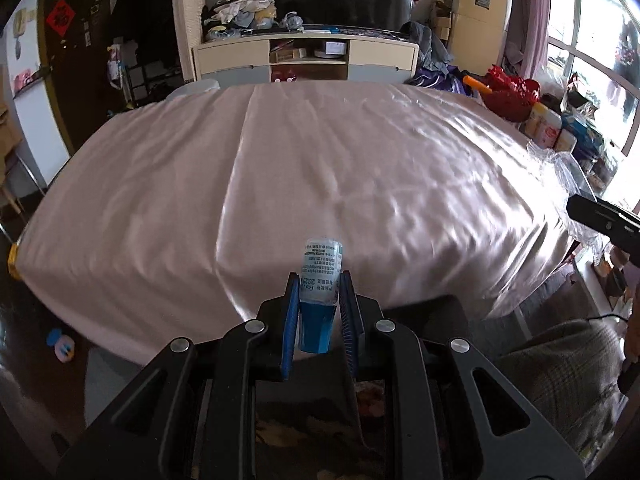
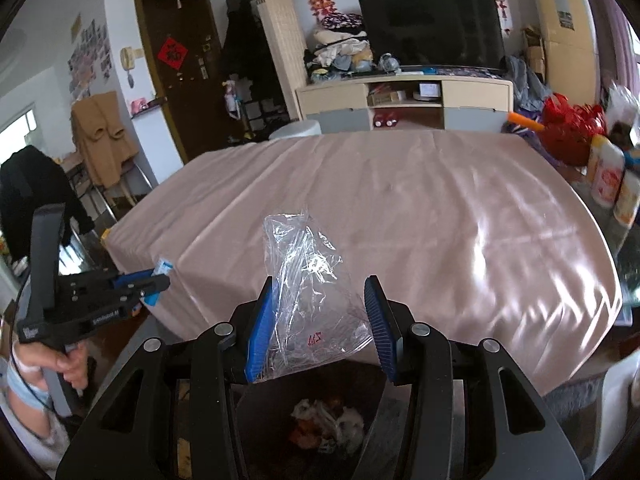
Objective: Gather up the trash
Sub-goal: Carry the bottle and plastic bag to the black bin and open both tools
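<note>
A small blue packet with a pale printed label (image 1: 318,292) sits pinched between my left fingers (image 1: 291,320); a crumpled clear plastic bag (image 2: 312,292) stands between my right fingers (image 2: 260,324), apparently held. Below them a dark bin (image 2: 320,420) holds scraps. I judge dropping comes next: open over it.

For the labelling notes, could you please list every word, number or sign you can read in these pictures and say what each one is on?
"2025": start of a date on the small blue packet held in the left gripper; its other print is too small.
Red handwriting, perhaps "236", uncertain: on the clear plastic bag in the right gripper.
One black character, unreadable: red diamond paper on the door.
White lettering on the left gripper's body: blurred.
</note>
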`<state>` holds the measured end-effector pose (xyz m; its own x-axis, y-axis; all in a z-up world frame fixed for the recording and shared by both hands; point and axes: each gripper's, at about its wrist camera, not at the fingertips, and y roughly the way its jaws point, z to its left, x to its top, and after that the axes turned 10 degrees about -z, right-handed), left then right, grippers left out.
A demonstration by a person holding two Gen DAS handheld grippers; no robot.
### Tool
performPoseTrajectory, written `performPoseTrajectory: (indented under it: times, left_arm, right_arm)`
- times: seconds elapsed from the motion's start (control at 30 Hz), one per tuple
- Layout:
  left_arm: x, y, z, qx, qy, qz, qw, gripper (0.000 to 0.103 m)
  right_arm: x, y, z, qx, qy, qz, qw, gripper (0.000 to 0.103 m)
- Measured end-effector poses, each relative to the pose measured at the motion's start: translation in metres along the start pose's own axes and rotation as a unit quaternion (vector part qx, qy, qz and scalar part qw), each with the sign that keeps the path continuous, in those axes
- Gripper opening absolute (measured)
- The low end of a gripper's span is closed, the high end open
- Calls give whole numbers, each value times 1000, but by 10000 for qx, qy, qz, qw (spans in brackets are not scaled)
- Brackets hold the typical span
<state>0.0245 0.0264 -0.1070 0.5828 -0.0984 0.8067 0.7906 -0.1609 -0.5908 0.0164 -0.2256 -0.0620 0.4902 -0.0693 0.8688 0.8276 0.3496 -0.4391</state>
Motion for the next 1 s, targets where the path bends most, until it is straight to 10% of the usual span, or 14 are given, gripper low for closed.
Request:
performPoseTrajectory:
  times: [0.6, 1.0]
  left_arm:
    - [-118, 58, -45, -466, -38, 930, 9946, 17]
    - [-135, 90, -65, -932, 48, 1384, 9860, 17]
  right_arm:
    - [-124, 55, -3, -163, 620, 1346, 9888, 45]
    - [-138, 69, -7, -417, 836, 1750, 9801, 46]
